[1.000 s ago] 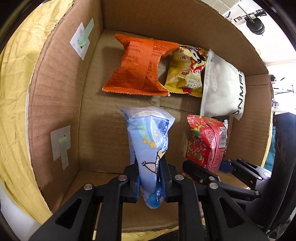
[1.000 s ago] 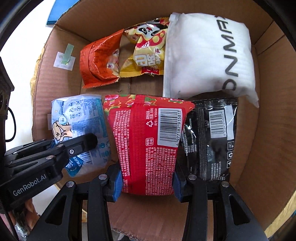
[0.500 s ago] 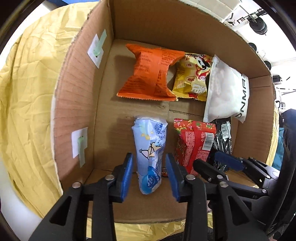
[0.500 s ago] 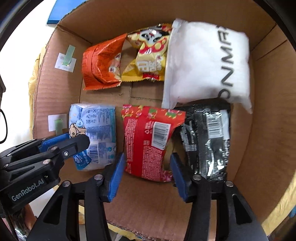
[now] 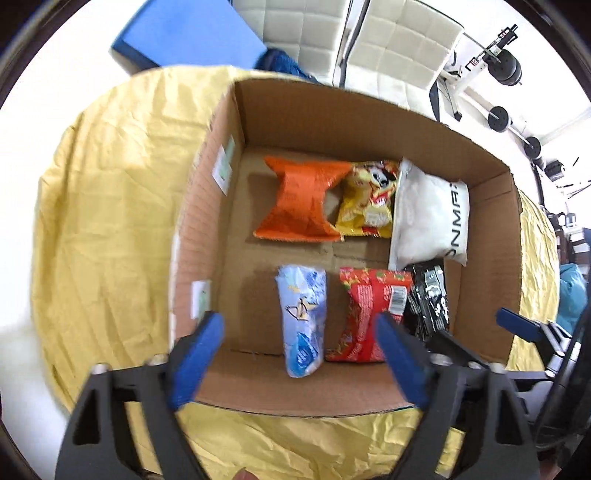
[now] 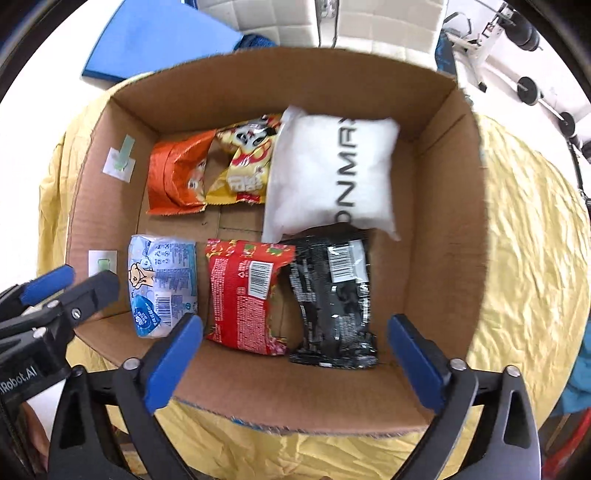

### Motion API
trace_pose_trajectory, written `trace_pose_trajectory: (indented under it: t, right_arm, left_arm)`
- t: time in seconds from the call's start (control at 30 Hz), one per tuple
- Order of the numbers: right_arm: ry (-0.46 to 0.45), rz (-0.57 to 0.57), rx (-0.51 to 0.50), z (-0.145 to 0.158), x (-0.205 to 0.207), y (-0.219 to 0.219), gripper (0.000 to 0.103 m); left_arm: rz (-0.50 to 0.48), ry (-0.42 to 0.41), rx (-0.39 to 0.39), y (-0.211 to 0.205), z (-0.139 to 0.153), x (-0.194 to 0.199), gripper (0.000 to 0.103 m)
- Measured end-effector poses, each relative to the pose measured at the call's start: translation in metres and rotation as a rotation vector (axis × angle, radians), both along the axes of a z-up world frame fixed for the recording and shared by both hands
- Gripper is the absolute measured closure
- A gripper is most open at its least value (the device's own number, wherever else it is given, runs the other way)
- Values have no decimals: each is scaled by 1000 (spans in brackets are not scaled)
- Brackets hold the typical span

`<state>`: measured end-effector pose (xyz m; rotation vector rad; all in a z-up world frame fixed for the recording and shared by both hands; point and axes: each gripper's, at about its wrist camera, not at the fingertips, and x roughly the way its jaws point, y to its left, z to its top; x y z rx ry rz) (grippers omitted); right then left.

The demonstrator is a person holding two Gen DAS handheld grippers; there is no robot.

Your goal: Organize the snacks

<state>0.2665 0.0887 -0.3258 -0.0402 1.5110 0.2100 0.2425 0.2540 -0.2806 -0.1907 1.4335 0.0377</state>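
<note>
An open cardboard box [image 5: 207, 206] [image 6: 454, 206] holds two rows of snack packs. The far row has an orange bag [image 5: 299, 201] [image 6: 175, 177], a yellow bag [image 5: 367, 203] [image 6: 245, 162] and a white pouch [image 5: 430, 214] [image 6: 332, 177]. In the near row lie a light blue pack [image 5: 303, 317] [image 6: 160, 284], a red pack [image 5: 369, 310] [image 6: 245, 295] and a black pack [image 5: 428, 299] [image 6: 334, 295]. My left gripper [image 5: 299, 332] hangs open above the box's near edge, holding nothing. My right gripper [image 6: 295, 336] is open too, raised over the near wall.
The box sits on a crumpled yellow cloth [image 5: 103, 206] [image 6: 528, 236]. A blue flat object [image 5: 188, 33] [image 6: 159, 37] lies beyond the box. White chairs [image 5: 399, 48] and weight equipment [image 5: 506, 70] stand behind.
Both grippers let go of their packs, opened wide and pulled back and up out of the box. The blue and red packs now lie on the box floor.
</note>
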Motion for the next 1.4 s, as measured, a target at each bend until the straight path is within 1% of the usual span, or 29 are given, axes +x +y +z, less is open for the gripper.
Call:
trace_pose_trajectory:
  t: [0.03,0.13,0.27,0.43,0.5,0.6,0.77,0.87,0.97,1.1,1.2,1.27,1.4]
  right_arm:
    - [-8,-5,-3,4,-1,-3,0]
    - [-30,-29,-14,19,-4,-13,0]
    - [-58,-55,-19,34,-11,-29,0]
    - [-87,-85,-7,54,-21,-40,0]
    - [-108,-93,10,66,-27,-45,0]
    - [-151,-107,20,93,-40,-55,0]
    - [-218,-144,32,144,-68,-77,0]
    - [-265,-135,32,177,-87,-85,0]
    - [-299,-124,42,208,-109,-92,0]
    - [-335,-127,75,242,-137,-100,0]
    - [-364,-125,89,265,-155,-104,0]
    - [-382,-121,98,279,-166,-107,0]
    - [-421,-123,106,302,-186,-111,0]
  left_arm:
    - [-1,-11,16,-1,2,-2,3]
    - [-11,-32,35,-4,5,-3,0]
    - [-7,-50,27,-9,7,-3,0]
    - [-15,-102,45,-18,30,-12,0]
    - [-19,-134,63,-23,45,-19,0]
    - [-23,-191,91,-33,73,-34,0]
    - [-17,-269,80,-48,122,-60,0]
    - [-36,-317,79,-58,152,-76,0]
    - [-59,-340,89,-66,176,-88,0]
    - [-68,-379,81,-71,202,-106,0]
    - [-68,-414,96,-74,220,-120,0]
    - [-64,-425,109,-75,230,-129,0]
    - [-59,-440,99,-76,245,-145,0]
